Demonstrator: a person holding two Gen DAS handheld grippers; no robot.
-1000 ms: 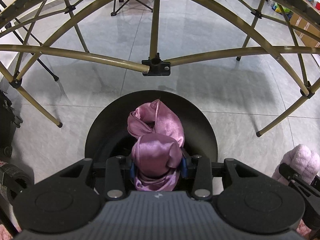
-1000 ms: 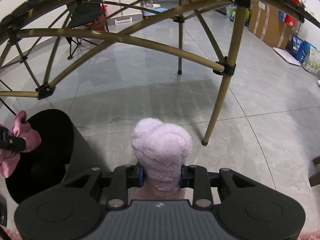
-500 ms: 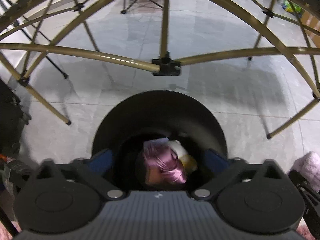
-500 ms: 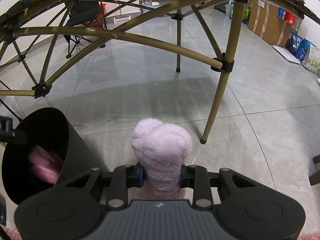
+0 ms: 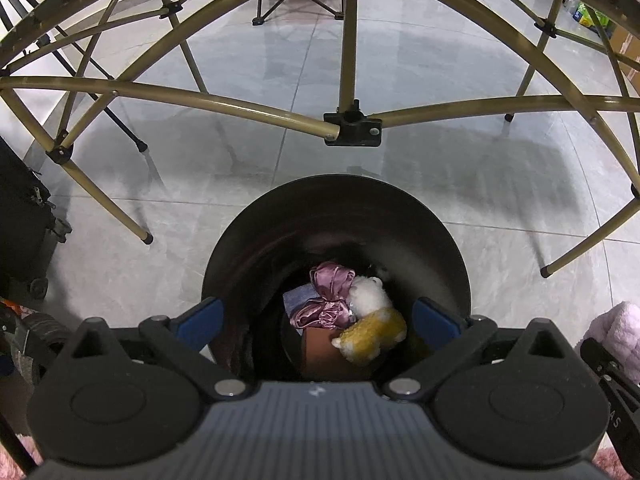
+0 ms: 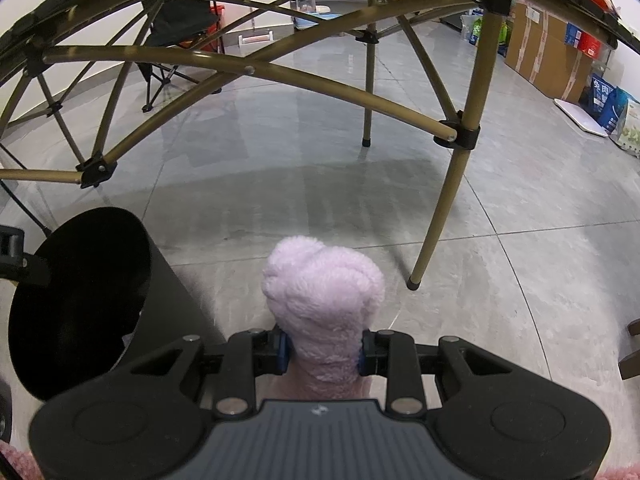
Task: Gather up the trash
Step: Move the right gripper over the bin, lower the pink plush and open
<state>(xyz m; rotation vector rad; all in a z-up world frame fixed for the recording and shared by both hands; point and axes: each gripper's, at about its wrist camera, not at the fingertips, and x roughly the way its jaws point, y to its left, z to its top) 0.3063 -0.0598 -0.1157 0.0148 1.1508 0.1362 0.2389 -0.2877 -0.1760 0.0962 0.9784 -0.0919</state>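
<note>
The left tongs [image 5: 316, 316] are wide open over the black bin [image 5: 336, 196] on the floor. The shiny purple cloth [image 5: 326, 298] lies crumpled at the bin's bottom. The right tongs [image 6: 322, 350] squeeze a fluffy pink cloth [image 6: 324, 292], its long side pointing away from them.

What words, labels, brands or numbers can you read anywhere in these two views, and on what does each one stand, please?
"AS": pale letters on the body of the right tool, at the left wrist view's right edge; maybe cut off.
Blue bags: printed characters too small to read.
Cardboard boxes: labels too blurred to read.
</note>
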